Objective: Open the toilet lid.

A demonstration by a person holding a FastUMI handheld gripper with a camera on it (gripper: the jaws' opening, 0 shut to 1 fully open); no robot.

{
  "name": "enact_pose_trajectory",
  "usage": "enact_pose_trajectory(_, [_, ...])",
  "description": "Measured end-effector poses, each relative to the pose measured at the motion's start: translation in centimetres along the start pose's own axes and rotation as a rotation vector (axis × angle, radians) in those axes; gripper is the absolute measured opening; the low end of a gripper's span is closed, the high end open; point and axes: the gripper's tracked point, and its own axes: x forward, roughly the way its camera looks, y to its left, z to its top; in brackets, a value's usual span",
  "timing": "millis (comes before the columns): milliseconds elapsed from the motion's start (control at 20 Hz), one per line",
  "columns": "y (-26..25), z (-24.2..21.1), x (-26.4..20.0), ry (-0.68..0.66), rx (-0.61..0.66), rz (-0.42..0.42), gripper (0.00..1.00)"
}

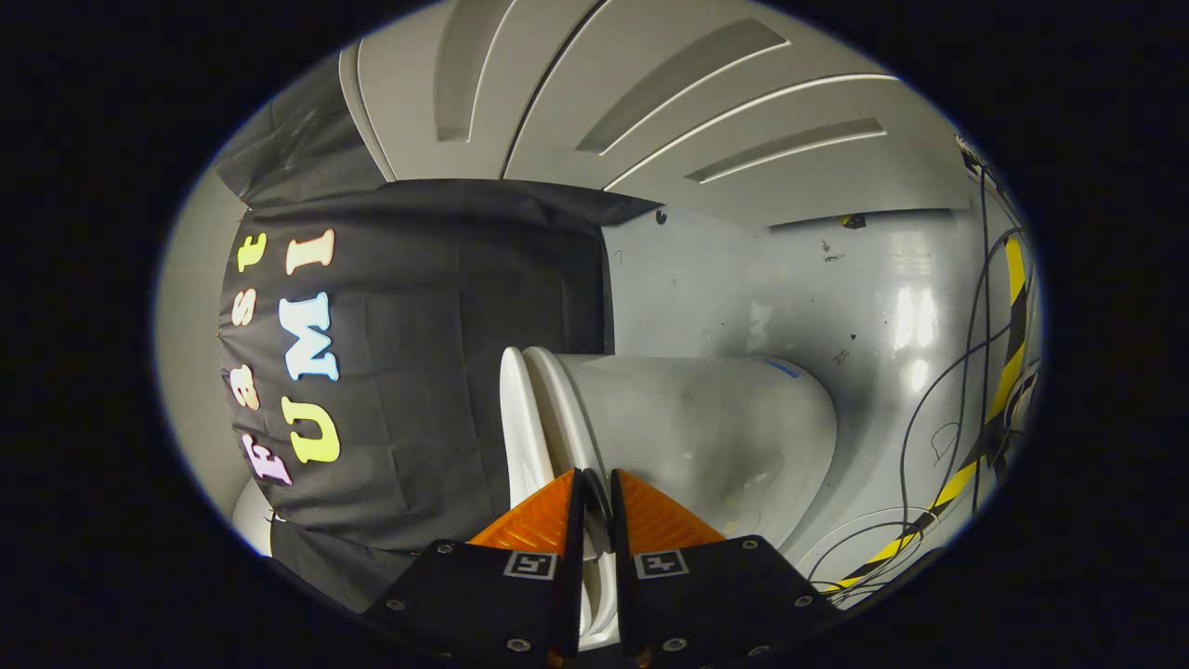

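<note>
Fingers of the gripper (594, 488) stand nearly together, with only a thin slot between them, and into that slot runs the edge of the white plastic toilet lid (516, 418). The lid's rim seems to sit between the two tips, but the tips cover the contact itself, so whether both fingers press on it cannot be told. The camera is rolled onto its side, so the whole scene lies turned. The lid and the white seat ring (557, 409) beneath it show as two thin curved bands lying close against each other, with a narrow seam between them; how far the lid is lifted off the seat is hard to judge from this edge-on angle. Beyond the fingers the smooth white ceramic toilet bowl (706, 437) swells away, its base cut off behind the gripper's body. A small blue mark sits on its far side, too small to make out. The black cloth wall (418, 372) hangs just beside the lid. The glossy grey floor (790, 297) spreads beyond the bowl, with scuffs and glare patches. Thin black cables (966, 372) trail across it near a yellow-and-black striped tape line (1008, 372). A pale panelled door (650, 93) lies farther off, partly cut away.
</note>
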Motion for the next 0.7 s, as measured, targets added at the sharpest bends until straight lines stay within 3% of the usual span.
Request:
enact_pose_trajectory(300, [0.7,0.1,-0.1,-0.036,-0.069,-0.011,0.0])
enact_pose_trajectory(500, [1.4,0.0,-0.6,-0.04,-0.22,-0.069,0.0])
enact_pose_trajectory(700, [3.9,-0.1,-1.6,-0.069,-0.39,-0.068,0.0])
